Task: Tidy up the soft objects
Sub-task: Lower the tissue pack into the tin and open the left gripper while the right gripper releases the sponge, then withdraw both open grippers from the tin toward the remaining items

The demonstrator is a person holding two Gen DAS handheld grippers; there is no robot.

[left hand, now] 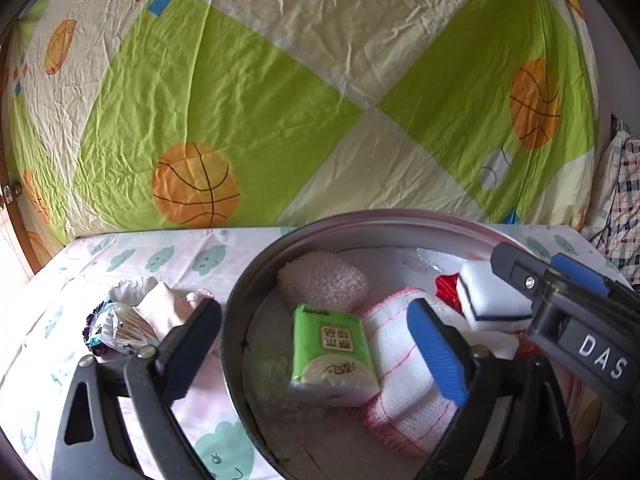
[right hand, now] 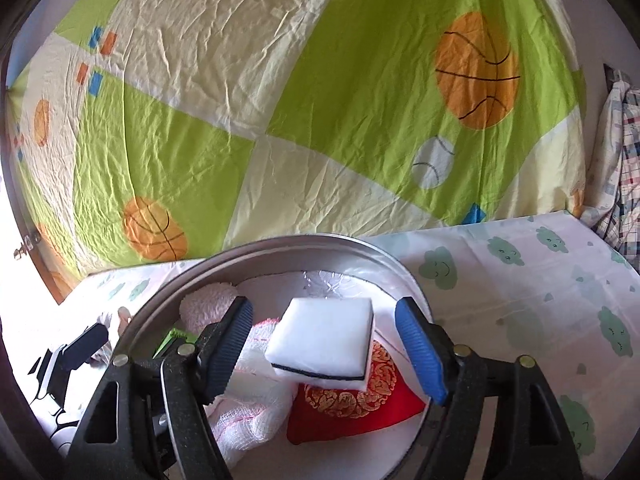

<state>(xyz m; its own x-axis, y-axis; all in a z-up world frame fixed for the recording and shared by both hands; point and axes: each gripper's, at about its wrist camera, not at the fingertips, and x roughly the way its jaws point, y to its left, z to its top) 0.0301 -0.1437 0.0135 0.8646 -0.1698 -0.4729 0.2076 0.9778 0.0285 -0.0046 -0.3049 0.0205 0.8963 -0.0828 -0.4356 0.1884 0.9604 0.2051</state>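
A round metal basin [left hand: 240,300] stands on the bed and holds a green tissue pack [left hand: 330,354], a pink fluffy pad [left hand: 324,280], a white-and-pink gauze cloth [left hand: 404,384], a red embroidered pouch [right hand: 352,408] and a white sponge with a black stripe [right hand: 324,340]. My left gripper [left hand: 316,344] is open, straddling the basin's left rim. My right gripper [right hand: 324,354] is open over the basin, fingers apart on either side of the sponge, which rests on the pile. The right gripper also shows in the left wrist view [left hand: 552,280].
A crinkled snack wrapper [left hand: 116,326] and pale pink cloth [left hand: 168,304] lie on the cloud-print sheet [left hand: 180,258] left of the basin. A green basketball-print quilt [left hand: 280,100] rises behind. Plaid fabric [left hand: 624,208] is at far right.
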